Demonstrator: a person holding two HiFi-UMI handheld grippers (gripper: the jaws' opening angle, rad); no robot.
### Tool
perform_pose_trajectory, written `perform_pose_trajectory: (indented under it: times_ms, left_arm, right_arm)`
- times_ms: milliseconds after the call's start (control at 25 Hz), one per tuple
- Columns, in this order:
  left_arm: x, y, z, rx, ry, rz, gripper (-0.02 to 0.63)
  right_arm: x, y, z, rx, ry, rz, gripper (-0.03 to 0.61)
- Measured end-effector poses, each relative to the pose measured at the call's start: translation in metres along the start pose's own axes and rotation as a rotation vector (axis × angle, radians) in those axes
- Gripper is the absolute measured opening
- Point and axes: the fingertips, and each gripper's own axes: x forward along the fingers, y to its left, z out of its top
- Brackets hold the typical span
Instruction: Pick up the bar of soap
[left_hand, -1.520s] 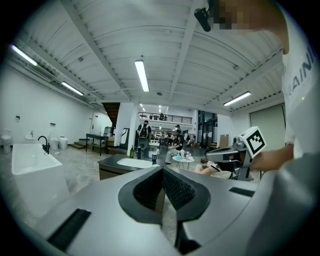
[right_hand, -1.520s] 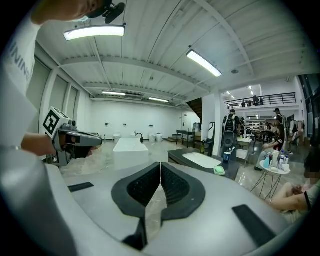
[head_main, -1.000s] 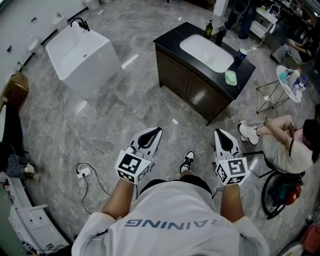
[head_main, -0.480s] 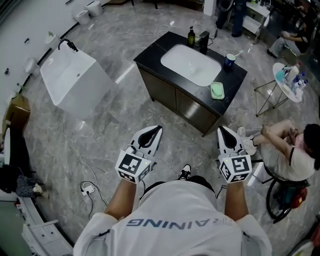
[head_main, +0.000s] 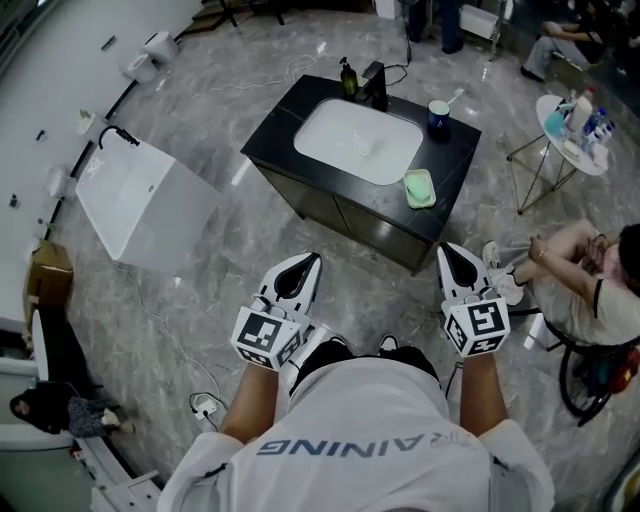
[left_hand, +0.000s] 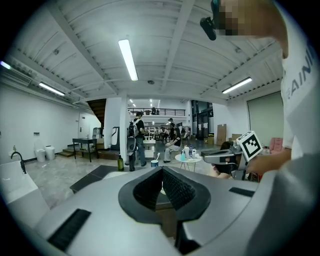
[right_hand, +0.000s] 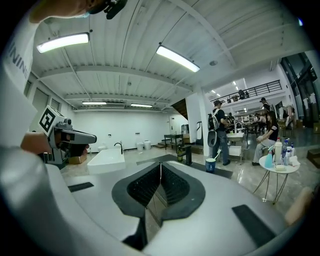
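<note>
White tee, grey print; L tongs, R tongs white/black w/ marker cubes.

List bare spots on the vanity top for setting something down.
Free: the counter strip left of the basin in the head view, and the patch between the blue cup and the green soap dish. Crowded: the back edge, with the bottle and black fixture.

1. Vanity: black top and dark cabinet on a grey marble floor, with a white basin sunk into its top.
2. Bottle and black tap: at the vanity's back edge, behind the basin.
3. Blue cup: on the vanity's far right corner, with a toothbrush in it.
4. White tub: well left of the vanity.
5. Round table: right of the vanity, carrying bottles.
6. Seated person: right of the vanity's front.
</note>
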Motion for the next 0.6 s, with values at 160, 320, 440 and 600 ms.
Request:
perform_pose_trajectory:
  times_ms: [160, 320, 440, 600]
  left_arm:
    - [0.03, 0.012, 0.0, 0.002, 0.006, -0.058, 0.007]
    - [0.063, 0.039, -0.002, -0.015, -0.006, -0.104, 0.007]
    - [0.089, 0.058, -0.003, -0.012, -0.02, -0.175, 0.008]
    - [0.122, 0.103, -0.003, -0.011, -0.016, -0.239, 0.007]
  right_arm:
    - [0.01, -0.014, -0.001, 0.001, 0.009, -0.047, 0.016]
    - [0.025, -0.036, -0.003, -0.007, 0.032, -0.129, 0.017]
    - [0.039, -0.047, -0.001, 0.007, 0.044, -0.208, 0.017]
    - [0.087, -0.035, 0.018, -0.016, 0.035, -0.247, 0.017]
